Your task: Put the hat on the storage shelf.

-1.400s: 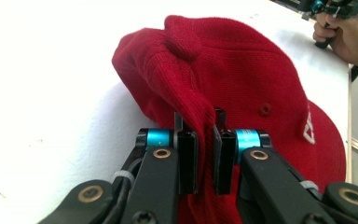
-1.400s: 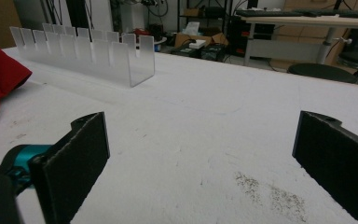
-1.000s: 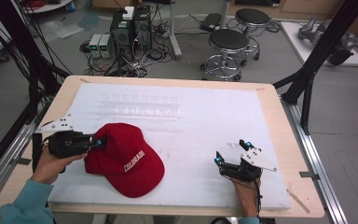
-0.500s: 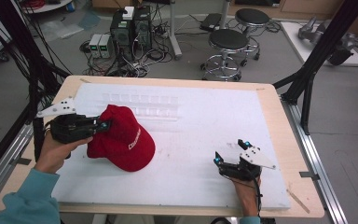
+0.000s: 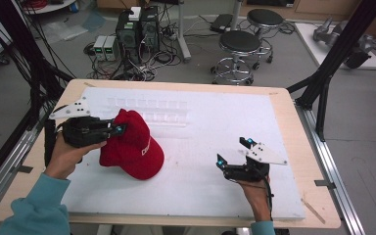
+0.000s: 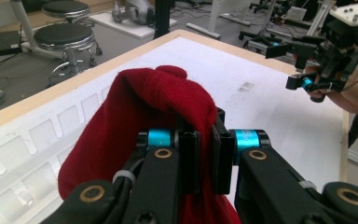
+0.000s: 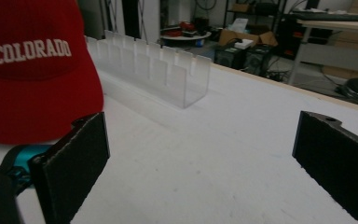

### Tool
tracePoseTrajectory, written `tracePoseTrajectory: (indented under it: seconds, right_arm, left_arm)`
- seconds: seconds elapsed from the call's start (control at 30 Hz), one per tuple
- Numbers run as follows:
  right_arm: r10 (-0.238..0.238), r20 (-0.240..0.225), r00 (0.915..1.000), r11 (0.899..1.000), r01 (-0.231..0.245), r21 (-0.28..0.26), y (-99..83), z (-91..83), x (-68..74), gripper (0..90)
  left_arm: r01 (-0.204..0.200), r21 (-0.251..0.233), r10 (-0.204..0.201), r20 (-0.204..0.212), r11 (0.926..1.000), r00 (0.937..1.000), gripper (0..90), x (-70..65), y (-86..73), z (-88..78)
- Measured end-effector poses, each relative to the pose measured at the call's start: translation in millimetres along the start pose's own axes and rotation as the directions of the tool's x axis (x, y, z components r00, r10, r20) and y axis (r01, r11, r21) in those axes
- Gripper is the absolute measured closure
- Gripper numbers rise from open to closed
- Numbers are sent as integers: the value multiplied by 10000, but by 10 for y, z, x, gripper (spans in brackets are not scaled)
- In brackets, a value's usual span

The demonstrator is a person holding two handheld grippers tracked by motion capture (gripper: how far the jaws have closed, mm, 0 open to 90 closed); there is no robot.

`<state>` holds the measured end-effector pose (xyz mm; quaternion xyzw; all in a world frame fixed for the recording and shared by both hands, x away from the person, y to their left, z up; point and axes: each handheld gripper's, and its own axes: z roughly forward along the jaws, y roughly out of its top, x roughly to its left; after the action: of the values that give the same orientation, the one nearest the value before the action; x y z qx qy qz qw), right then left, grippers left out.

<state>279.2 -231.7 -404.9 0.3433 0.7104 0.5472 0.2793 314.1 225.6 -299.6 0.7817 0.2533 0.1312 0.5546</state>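
A red cap (image 5: 132,144) with white "COLORADO" lettering (image 7: 32,49) lies on the left part of the white mat, its back edge lifted. My left gripper (image 5: 116,128) is shut on the back rim of the cap (image 6: 168,100), the fabric pinched between its jaws. My right gripper (image 5: 235,152) rests low over the mat at the front right, open, with nothing between its fingers (image 7: 74,163). In the left gripper view, the right gripper (image 6: 303,65) shows far off at the upper right.
A clear plastic rack with several slots (image 5: 152,110) stands at the back of the white mat (image 5: 215,122); it also appears in the right gripper view (image 7: 163,67). The wooden table edge (image 5: 311,147) frames the mat. Stools (image 5: 240,46) and computers stand on the floor behind.
My left gripper has moved away from me and a little up, dragging the cap by its back rim toward the clear rack. The right gripper has stayed in place.
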Motion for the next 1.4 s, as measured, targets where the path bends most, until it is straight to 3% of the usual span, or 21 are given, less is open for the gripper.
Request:
tracePoseTrajectory:
  seconds: [0.17, 0.3, 0.4, 0.57, 0.7, 0.97, 1.1, 1.3, 1.4]
  right_arm:
    - [-129, -852, 9963, 9999, 122, -86, 227, 131, 91, 26]
    - [-309, -1748, 9841, 9995, 300, -77, 434, 305, 228, 26]
    - [-569, -2510, 9663, 9983, 591, 13, 572, 488, 335, 26]
    - [-651, -3263, 9430, 9964, 795, 310, 718, 730, 470, 26]
    - [-670, -3877, 9193, 9954, 885, 379, 815, 905, 592, 26]
    - [-711, -4561, 8871, 9927, 1073, 541, 893, 1124, 741, 45]
    - [-816, -4672, 8804, 9919, 1176, 484, 892, 1149, 756, 45]
    - [-586, -4839, 8732, 9935, 983, 570, 891, 1140, 739, 50]
    - [-550, -4999, 8644, 9929, 1000, 636, 888, 1137, 740, 67]
  left_arm:
    - [-76, 54, 76, 71, 10000, 9999, 844, -27, 22, 24]
    - [-129, 64, 128, 104, 9999, 9999, 844, -39, 26, 30]
    - [-135, 71, 134, 120, 9999, 9998, 844, -52, 33, 37]
    - [-234, 159, 232, 145, 9996, 9996, 844, -64, 69, 60]
    - [-345, 207, 341, 214, 9992, 9992, 844, -79, 104, 82]
    - [-452, 85, 448, 391, 9989, 9982, 844, -122, 155, 150]
    - [-656, 110, 648, 575, 9978, 9962, 844, -180, 222, 232]
    - [-899, 121, 885, 855, 9959, 9924, 844, -286, 295, 365]
    - [-901, 111, 886, 949, 9959, 9915, 844, -325, 307, 421]
